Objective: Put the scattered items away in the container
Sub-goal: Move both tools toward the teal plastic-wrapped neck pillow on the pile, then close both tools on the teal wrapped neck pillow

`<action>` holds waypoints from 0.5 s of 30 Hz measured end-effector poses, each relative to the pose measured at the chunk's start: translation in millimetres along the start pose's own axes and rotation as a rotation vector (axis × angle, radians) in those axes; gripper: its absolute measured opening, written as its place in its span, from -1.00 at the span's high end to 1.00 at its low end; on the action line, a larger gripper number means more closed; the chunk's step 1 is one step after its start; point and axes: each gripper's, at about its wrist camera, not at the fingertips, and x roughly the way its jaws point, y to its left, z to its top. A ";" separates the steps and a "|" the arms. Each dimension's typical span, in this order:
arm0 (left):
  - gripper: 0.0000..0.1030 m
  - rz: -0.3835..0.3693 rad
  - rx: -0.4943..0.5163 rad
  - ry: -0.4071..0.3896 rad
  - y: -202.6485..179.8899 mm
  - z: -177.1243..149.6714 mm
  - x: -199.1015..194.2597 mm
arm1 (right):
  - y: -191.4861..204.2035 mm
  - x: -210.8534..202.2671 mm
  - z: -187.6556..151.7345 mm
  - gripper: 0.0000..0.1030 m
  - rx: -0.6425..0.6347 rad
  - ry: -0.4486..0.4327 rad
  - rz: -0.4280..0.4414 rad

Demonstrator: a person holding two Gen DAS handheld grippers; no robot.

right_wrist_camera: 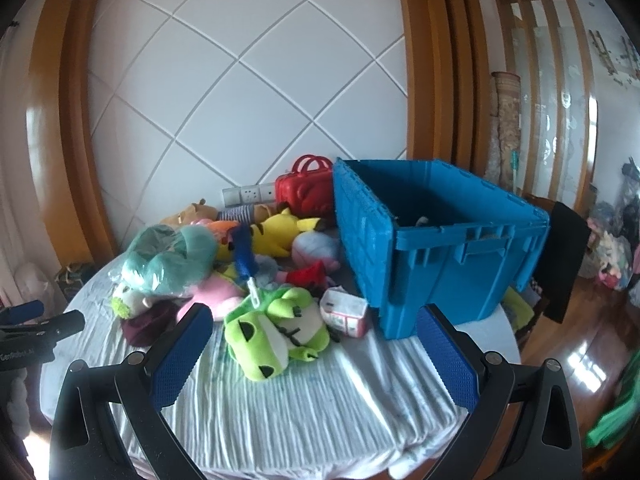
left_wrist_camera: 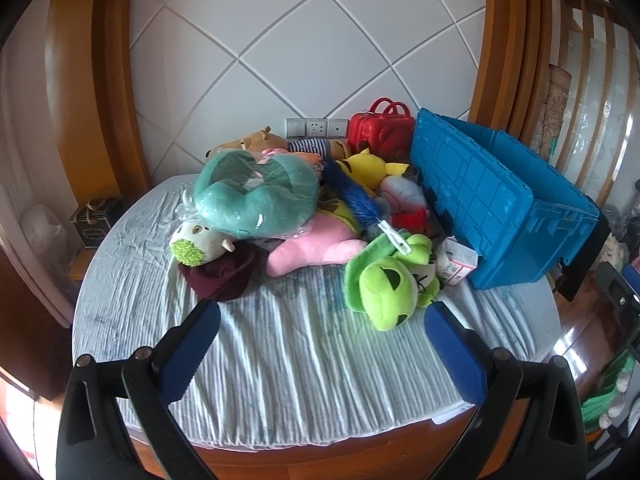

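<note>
Two claws, both spread wide and gripping nothing: the left claw (left_wrist_camera: 322,326) and right claw (right_wrist_camera: 314,330) hover over the near part of the cloth-covered counter (left_wrist_camera: 288,360). Plush toys sit piled in the middle, a green frog (right_wrist_camera: 268,340) nearest, just beside a small carton (right_wrist_camera: 346,312). On the right stands the blue bin (right_wrist_camera: 452,256), with a red case (right_wrist_camera: 304,188) behind it.

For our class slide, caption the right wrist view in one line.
Open right tongs hover over a green frog plush beside the blue crate on a toy-strewn table.
</note>
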 end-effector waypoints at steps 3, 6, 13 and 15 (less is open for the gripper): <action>-1.00 0.003 0.000 -0.003 11.3 0.0 0.6 | 12.0 2.3 -1.3 -1.00 0.001 0.004 -0.001; -1.00 -0.001 0.001 -0.005 20.0 1.0 1.7 | 21.3 2.0 -3.1 -1.00 -0.002 0.008 -0.008; -1.00 -0.016 0.026 -0.005 24.4 0.3 2.1 | 26.3 -4.6 -9.1 -1.00 0.001 0.013 -0.036; -1.00 -0.021 0.031 -0.005 24.3 0.6 2.6 | 25.2 -5.7 -10.2 -1.00 0.004 0.014 -0.047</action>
